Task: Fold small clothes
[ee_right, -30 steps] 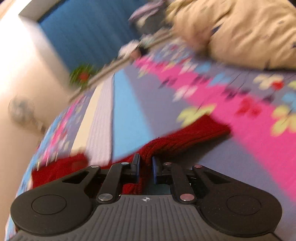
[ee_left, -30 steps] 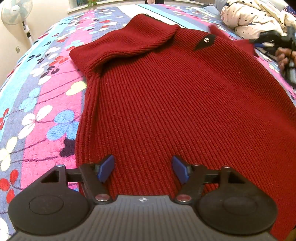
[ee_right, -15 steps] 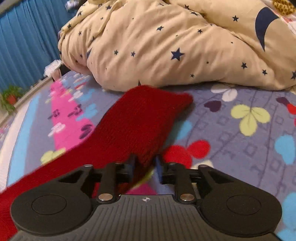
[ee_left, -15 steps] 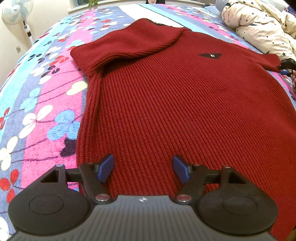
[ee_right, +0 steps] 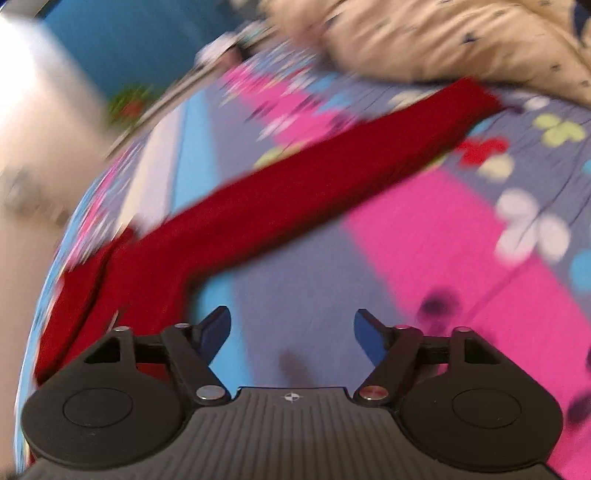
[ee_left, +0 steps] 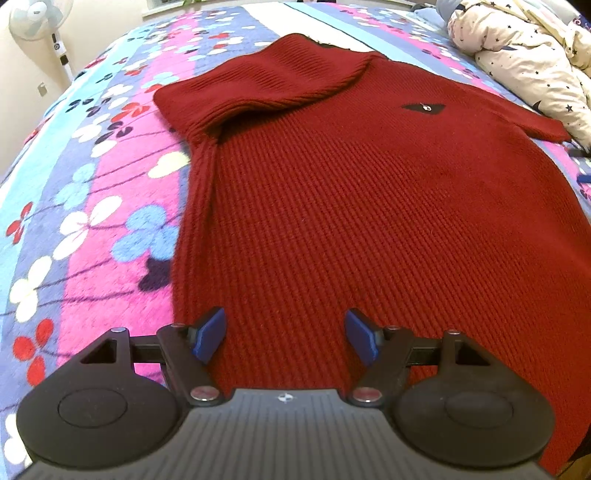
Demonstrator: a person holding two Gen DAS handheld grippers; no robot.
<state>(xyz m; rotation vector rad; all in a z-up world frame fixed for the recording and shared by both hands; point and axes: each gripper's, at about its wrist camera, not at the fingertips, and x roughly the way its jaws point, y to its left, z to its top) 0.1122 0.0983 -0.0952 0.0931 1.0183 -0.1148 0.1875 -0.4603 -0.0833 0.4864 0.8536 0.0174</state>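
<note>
A dark red ribbed sweater (ee_left: 369, 206) lies flat on the flowered bedspread (ee_left: 92, 206), with one sleeve (ee_left: 266, 92) folded across its top. My left gripper (ee_left: 286, 334) hovers open over the sweater's near hem, nothing between its blue pads. The other sleeve (ee_right: 314, 177) stretches out straight toward the quilt in the blurred right wrist view. My right gripper (ee_right: 291, 334) is opening its jaws above bare bedspread, to the right of that sleeve, and nothing sits between them.
A cream star-print quilt (ee_left: 524, 55) is heaped at the far right of the bed, close to the sleeve's cuff (ee_right: 476, 92). A standing fan (ee_left: 40, 22) is by the wall at the far left. Blue curtains (ee_right: 140, 48) hang beyond the bed.
My right gripper let go of the sleeve, opened wide and swung away from it; the sleeve now lies stretched out on the bed. The left gripper has stayed put and open.
</note>
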